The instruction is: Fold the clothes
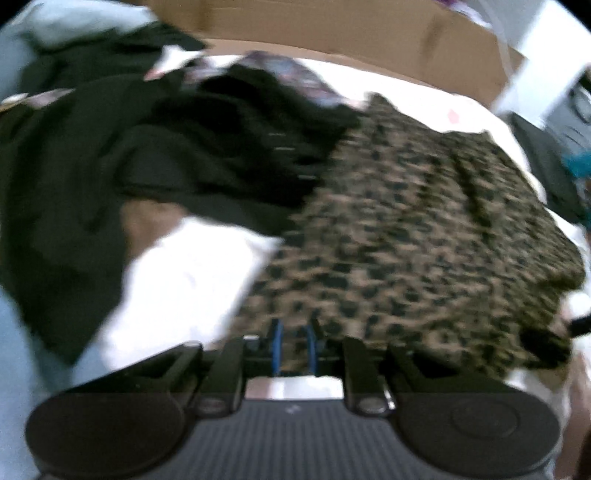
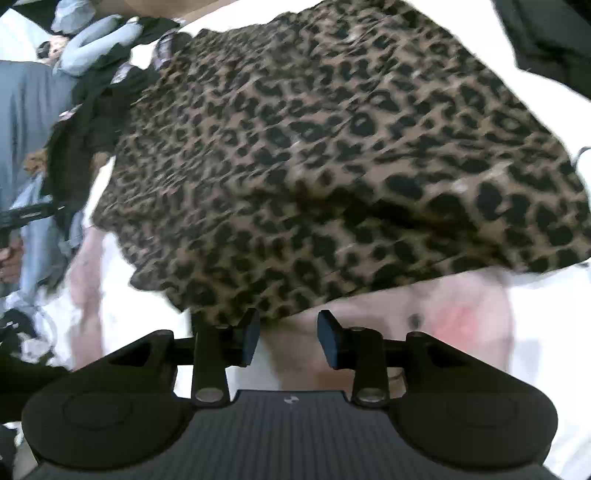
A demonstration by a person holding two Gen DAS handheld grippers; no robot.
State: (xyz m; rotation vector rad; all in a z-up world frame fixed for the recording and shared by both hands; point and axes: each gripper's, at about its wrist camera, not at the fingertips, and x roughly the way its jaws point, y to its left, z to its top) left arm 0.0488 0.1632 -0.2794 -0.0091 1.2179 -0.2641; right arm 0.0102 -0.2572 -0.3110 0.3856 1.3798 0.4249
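Note:
A leopard-print garment (image 1: 424,236) lies spread on a white cloth-covered surface (image 1: 184,280). In the blurred left wrist view my left gripper (image 1: 293,343) hovers at the garment's near edge. Its blue pads stand a narrow gap apart, and print shows through the gap. In the right wrist view the same garment (image 2: 332,147) fills the middle, with a fold along its near side. My right gripper (image 2: 290,339) is open just below the garment's near hem. Its left pad (image 2: 251,338) almost touches the hem, and only the white surface (image 2: 535,332) shows between the pads.
A heap of black clothes (image 1: 110,166) lies left of the garment, with a cardboard box (image 1: 332,33) behind. The right wrist view has blue-grey clothes (image 2: 33,110) at the left, a hand (image 2: 7,258) on the other gripper's black bar, and dark cloth (image 2: 554,37) top right.

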